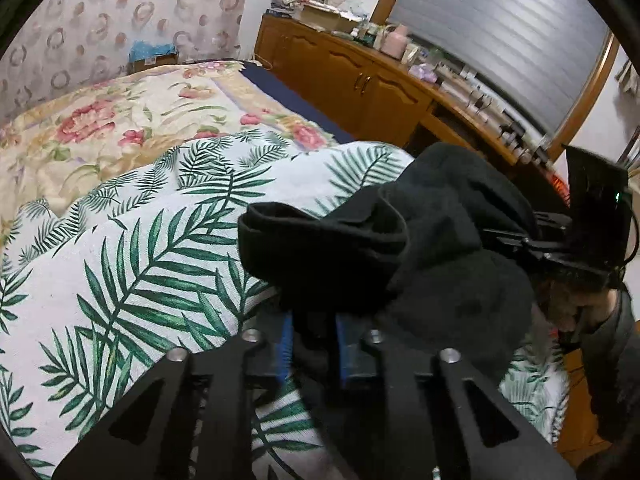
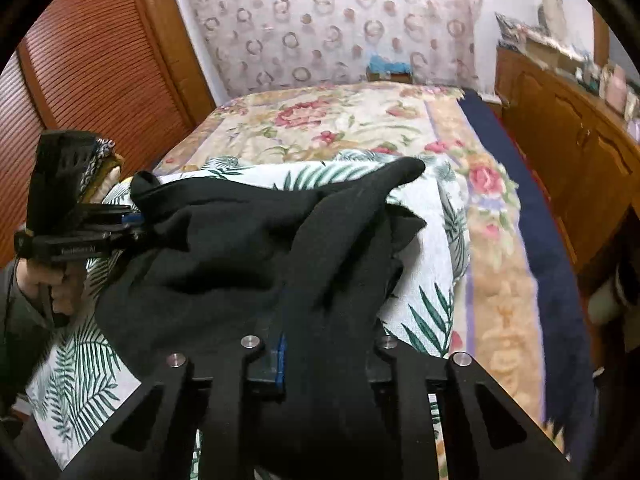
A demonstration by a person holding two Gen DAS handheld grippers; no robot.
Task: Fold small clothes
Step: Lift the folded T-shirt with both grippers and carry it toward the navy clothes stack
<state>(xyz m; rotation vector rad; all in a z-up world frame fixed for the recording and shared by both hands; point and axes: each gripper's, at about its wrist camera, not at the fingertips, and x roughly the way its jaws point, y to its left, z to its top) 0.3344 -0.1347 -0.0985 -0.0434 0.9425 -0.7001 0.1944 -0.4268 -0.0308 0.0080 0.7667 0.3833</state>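
A black garment lies crumpled on a white cloth printed with green palm leaves spread over the bed. My left gripper is shut on one edge of the black garment, with fabric pinched between its blue pads. From the right wrist view the garment stretches between both grippers. My right gripper is shut on a black fold that drapes over its fingers and hides the right pad. The left gripper shows at the far left of that view, clamped on the garment's other end.
A floral bedspread covers the bed beyond the leaf cloth. A wooden cabinet with clutter on top runs along the right. A louvred wooden door stands left. A person's hand holds the left gripper.
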